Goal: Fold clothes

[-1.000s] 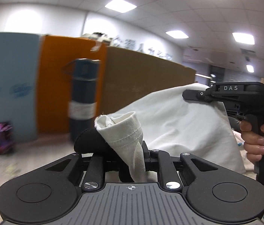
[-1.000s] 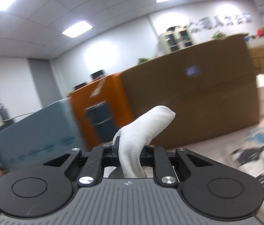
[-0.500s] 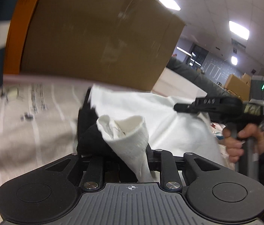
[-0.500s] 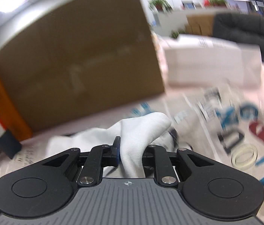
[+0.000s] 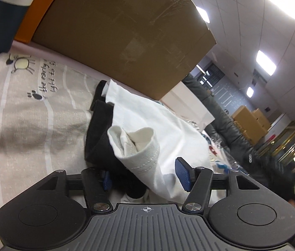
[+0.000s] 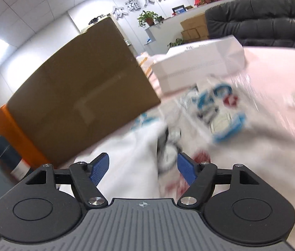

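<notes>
A white garment with black sleeves (image 5: 147,123) lies on the printed bed sheet (image 5: 21,108). My left gripper (image 5: 145,179) is open, its blue pads either side of a bunched white fold that rests loose between the jaws. My right gripper (image 6: 143,167) is open just above the white garment (image 6: 130,159), which lies blurred below it with a printed patch near its edge. Nothing is held by either gripper.
A large brown cardboard box (image 5: 122,33) stands behind the garment, also in the right wrist view (image 6: 80,96). An orange box (image 5: 34,16) and a dark bottle (image 5: 3,14) stand far left. A white box (image 6: 199,64) and black sofa (image 6: 262,25) lie at the right.
Both grippers came down from a raised hold to the bed and opened. The white cloth pinched in each has been let go and now lies on the sheet.
</notes>
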### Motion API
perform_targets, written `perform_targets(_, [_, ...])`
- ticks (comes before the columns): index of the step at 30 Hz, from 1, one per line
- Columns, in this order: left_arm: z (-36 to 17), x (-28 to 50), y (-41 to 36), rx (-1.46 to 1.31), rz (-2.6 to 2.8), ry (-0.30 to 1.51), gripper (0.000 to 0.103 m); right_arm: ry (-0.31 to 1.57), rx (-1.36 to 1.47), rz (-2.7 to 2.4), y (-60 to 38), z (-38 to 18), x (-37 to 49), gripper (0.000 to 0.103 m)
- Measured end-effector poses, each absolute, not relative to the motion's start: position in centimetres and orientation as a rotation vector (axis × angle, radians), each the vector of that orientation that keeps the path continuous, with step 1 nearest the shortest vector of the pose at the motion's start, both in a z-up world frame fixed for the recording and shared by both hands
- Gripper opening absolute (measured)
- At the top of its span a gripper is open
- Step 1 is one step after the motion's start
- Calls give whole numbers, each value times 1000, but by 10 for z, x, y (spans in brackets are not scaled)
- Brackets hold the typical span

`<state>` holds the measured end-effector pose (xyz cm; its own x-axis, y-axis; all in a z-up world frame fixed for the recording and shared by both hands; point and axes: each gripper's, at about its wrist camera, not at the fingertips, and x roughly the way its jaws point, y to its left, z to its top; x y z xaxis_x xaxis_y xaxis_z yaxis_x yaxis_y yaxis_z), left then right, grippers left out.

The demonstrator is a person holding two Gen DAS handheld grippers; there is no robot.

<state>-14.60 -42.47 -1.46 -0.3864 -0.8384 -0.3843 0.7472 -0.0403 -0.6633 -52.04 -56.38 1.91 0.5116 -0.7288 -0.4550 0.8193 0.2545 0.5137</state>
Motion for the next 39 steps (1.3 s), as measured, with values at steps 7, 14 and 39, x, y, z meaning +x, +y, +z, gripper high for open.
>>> perform_targets(7, [-12, -143, -421, -148, -1686, 990, 59, 157, 906, -1049, -525, -5, -520, 67])
perform_targets(14, [-17, -125, -426, -199, -1656, 1062, 57, 159, 927, -1097, -528, -16, -508, 16])
perform_targets(39, [18, -175, -390, 199, -1501, 549, 85, 327, 635, -1318, -490, -2, -489, 34])
